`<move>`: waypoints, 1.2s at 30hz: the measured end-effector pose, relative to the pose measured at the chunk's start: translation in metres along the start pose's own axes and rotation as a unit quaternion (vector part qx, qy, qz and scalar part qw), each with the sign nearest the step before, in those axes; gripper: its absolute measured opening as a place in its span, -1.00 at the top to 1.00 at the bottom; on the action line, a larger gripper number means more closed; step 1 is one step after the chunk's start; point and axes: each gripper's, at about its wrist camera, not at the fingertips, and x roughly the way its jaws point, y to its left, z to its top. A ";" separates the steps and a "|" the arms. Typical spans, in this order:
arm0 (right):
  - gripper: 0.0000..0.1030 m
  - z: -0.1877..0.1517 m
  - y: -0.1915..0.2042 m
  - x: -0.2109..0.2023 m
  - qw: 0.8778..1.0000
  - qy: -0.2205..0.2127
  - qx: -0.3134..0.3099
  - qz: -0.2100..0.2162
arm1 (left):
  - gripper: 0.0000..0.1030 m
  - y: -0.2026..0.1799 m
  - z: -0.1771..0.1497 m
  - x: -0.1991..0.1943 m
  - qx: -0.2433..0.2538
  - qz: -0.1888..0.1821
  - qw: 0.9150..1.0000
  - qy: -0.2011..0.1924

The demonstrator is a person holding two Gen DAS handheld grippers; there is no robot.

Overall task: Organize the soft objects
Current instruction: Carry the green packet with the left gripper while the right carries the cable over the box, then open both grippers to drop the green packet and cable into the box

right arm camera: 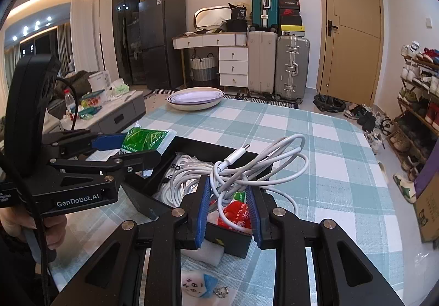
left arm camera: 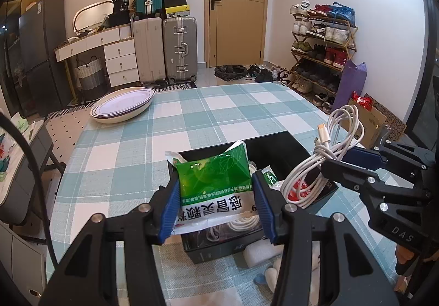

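Over the near edge of the checked table (left arm camera: 219, 113), the left gripper (left arm camera: 216, 204) clamps a green sachet (left arm camera: 212, 182) directly above the black box (left arm camera: 274, 149). Beside it, the right gripper (right arm camera: 227, 209) pinches a coiled white cable (right arm camera: 260, 166) (loops trailing toward the far rim), equally close, so I judge both need only lowering.

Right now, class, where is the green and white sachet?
The green and white sachet is clamped between the left gripper jaws, held over the near-left part of the black box, left of the white cable.
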 end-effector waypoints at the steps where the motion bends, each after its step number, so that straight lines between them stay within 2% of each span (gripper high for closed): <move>1: 0.49 0.001 0.000 0.003 1.000 0.001 -0.002 0.001 | 0.03 -0.001 0.000 0.002 0.001 0.001 1.000 0.000; 21: 0.50 0.007 -0.004 0.055 0.999 0.043 -0.010 0.032 | 0.03 0.002 0.001 0.029 0.007 -0.003 1.000 0.016; 36: 0.50 0.007 -0.006 0.070 0.997 0.054 -0.017 0.044 | 0.03 -0.004 -0.003 0.038 0.014 -0.008 1.000 0.026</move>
